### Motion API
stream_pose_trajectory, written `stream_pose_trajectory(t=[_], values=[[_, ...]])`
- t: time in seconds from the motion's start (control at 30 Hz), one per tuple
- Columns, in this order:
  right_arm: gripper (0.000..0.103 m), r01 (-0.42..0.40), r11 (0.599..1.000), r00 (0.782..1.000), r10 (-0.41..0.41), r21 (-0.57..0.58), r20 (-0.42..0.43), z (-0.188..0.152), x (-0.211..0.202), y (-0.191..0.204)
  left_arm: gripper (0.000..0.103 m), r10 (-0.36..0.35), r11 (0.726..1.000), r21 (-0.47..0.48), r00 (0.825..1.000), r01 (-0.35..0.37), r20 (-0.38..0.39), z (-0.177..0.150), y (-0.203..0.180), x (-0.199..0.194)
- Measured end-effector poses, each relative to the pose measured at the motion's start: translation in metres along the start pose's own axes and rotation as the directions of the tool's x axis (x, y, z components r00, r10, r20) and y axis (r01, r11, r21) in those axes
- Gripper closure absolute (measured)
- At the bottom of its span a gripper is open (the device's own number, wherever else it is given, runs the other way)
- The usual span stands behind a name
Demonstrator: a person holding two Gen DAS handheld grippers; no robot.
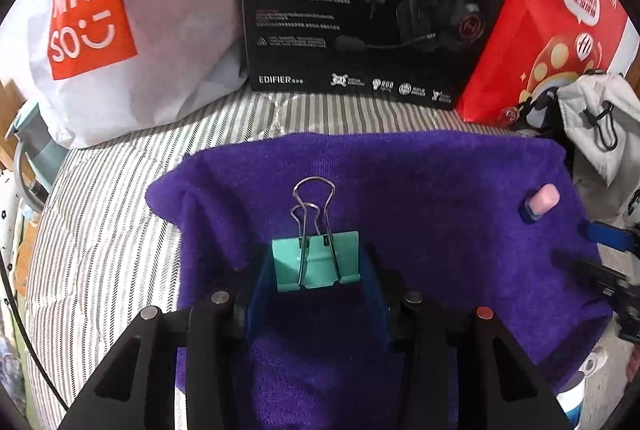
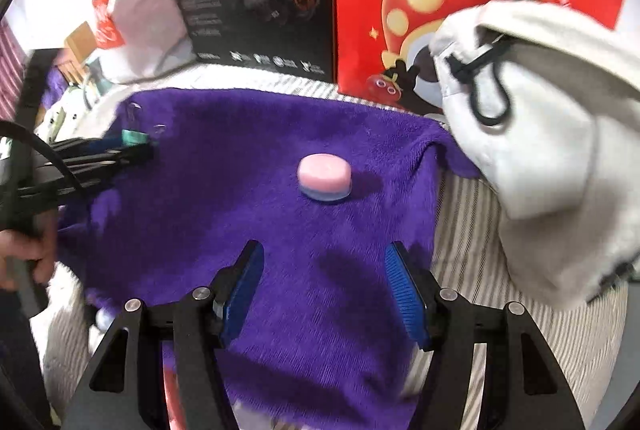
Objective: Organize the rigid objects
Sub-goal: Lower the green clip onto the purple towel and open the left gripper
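White shopping bag w/ an orange logo is sitting far left at the back, on the striped bedding. Next to it, a black headset box is standing upright, w/ a red bag leaning just right of it. In front, a purple towel is lying spread over the bedding. Left gripper is hanging low over the towel's left-middle part, its blue pads closing on a teal binder clip btwn them; clip's wire handles are pointing away from the camera. In the right wrist view, a hand is gripping that tool's handle at the far left edge. Further right, a small round pink & blue object is resting on the towel, well apart from the clip. Right gripper is hovering near it on the camera side, jaws spread wide, nothing btwn the pads. At far right, a light grey drawstring pouch is slumping over the towel's right edge, partly covering the red bag.
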State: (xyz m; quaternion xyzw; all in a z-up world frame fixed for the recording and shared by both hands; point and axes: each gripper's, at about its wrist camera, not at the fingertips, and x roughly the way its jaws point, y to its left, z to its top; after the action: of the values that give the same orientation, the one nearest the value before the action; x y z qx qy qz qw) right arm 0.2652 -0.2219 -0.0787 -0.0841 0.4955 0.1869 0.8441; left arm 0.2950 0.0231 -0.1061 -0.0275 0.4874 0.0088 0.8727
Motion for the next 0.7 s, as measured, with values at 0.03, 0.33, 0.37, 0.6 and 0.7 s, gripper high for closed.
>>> stream_pose_trajectory(t=[0.03, 0.33, 0.37, 0.6, 0.7], values=[[0.04, -0.002, 1.0, 1.0, 0.002, -0.002, 0.006, -0.003, -0.006, 0.002, 0.062, 0.003, 1.0, 0.003, 1.0, -0.003, -0.007, -0.001, -0.001, 0.002], [0.04, -0.027, 0.999, 0.999, 0.027, 0.027, 0.022, -0.041, -0.044, 0.01, 0.054, 0.053, 0.998, 0.037, 0.998, -0.053, -0.019, -0.008, -0.01, 0.003], [0.04, -0.026, 0.999, 1.0, 0.026, 0.038, 0.018, -0.044, -0.045, 0.009, 0.044, 0.07, 0.997, 0.032, 0.997, -0.069, -0.026, -0.009, -0.009, 0.003], [0.04, -0.037, 0.994, 0.999, 0.035, 0.107, 0.021, -0.071, -0.06, 0.002, 0.036, 0.07, 0.997, 0.029, 0.997, -0.07, -0.021, -0.028, -0.008, -0.019], [0.04, -0.041, 0.99, 0.999, 0.035, 0.134, 0.041, -0.085, -0.077, -0.001, 0.036, 0.069, 0.997, 0.021, 0.997, -0.069, 0.018, -0.041, -0.009, -0.048]])
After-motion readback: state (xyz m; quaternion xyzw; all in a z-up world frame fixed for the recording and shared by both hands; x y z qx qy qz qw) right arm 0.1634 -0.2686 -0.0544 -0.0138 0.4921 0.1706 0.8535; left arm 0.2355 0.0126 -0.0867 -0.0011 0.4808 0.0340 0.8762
